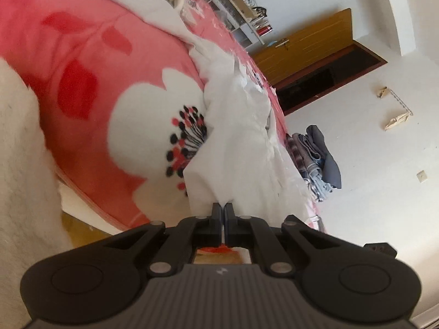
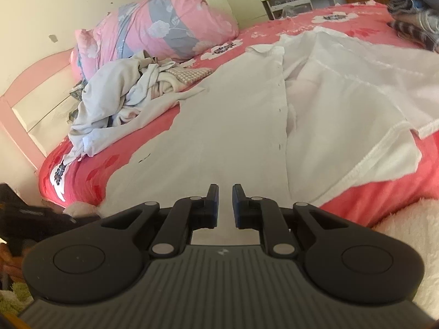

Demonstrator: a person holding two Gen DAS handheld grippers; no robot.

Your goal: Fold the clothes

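A white shirt (image 2: 233, 115) lies spread on the pink floral bed (image 2: 370, 200), left tongs (image 1: 222, 205) pinching its hem, right tongs (image 2: 225, 189) narrowly parted, empty.

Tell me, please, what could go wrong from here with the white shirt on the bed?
The left gripper pinches only a thin edge of the white shirt, so the cloth may slip out. The right gripper seems to hold nothing, so the shirt may bunch when pulled. The heap of clothes lies close and may get dragged.
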